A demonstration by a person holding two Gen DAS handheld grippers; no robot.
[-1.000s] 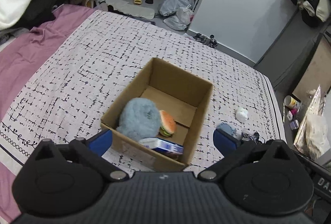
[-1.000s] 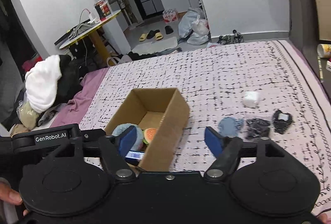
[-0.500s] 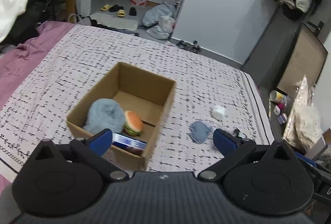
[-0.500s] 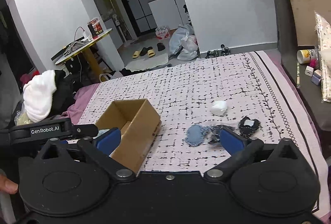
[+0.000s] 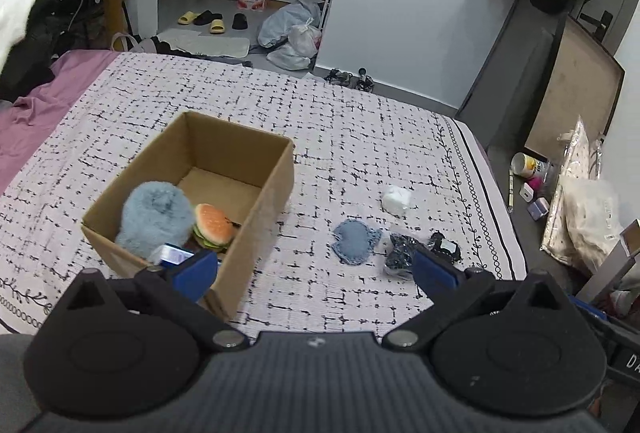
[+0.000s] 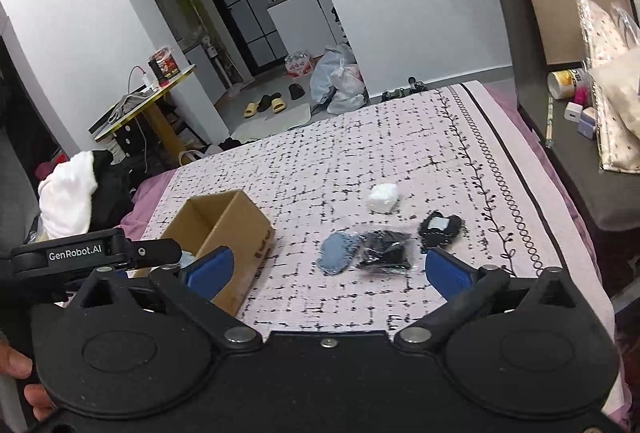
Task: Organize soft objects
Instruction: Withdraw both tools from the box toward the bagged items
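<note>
On the bed's pink-and-black grid-patterned cover (image 5: 360,121) stands 1 open brown cardboard box (image 5: 276,189) holding 3 things: 1 fluffy grey-blue plush ball (image 5: 154,219), 1 soft toy hamburger (image 5: 214,227) touching it, and 1 blue-and-white packet (image 5: 174,254) at the near wall. Beside the box lie 4 loose items: 1 flat blue denim patch (image 5: 354,241), 1 black bundle in clear wrap (image 6: 384,251) touching it, 1 black pouch with a white label (image 6: 440,227) and, further off, 1 white soft cube (image 6: 383,197). The left gripper (image 5: 316,269) and right gripper (image 6: 328,271) both have fingers spread wide, empty; the right's have just been opening. "GenRobot.AI" is printed on the left gripper's side
</note>
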